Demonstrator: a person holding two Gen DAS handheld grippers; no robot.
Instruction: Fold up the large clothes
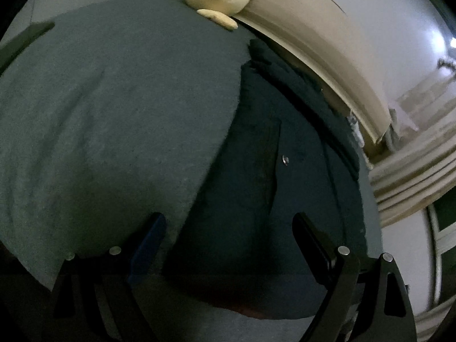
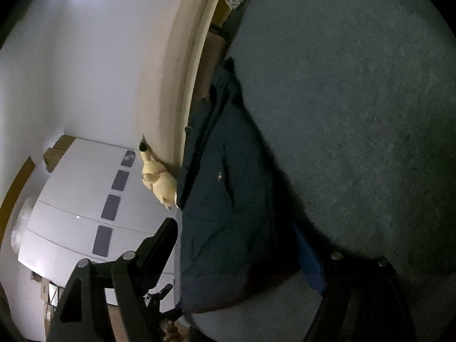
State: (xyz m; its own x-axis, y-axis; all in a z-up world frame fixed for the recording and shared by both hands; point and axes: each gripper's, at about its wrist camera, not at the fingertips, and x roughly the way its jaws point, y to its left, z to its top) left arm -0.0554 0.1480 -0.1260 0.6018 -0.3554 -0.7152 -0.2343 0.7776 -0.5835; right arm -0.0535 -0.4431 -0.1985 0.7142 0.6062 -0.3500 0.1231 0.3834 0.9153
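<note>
Folding is judged barely begun: the dark jacket [image 1: 285,148] is seen spread on the grey bed [image 1: 114,99] by the headboard [image 1: 313,42], no fold visible. Left gripper [image 1: 228,228] and right gripper [image 2: 239,245] are held released, nothing grasped; every fold is left.

left tool [image 1: 228,228] spread wide, right tool [image 2: 236,242] likewise
</note>
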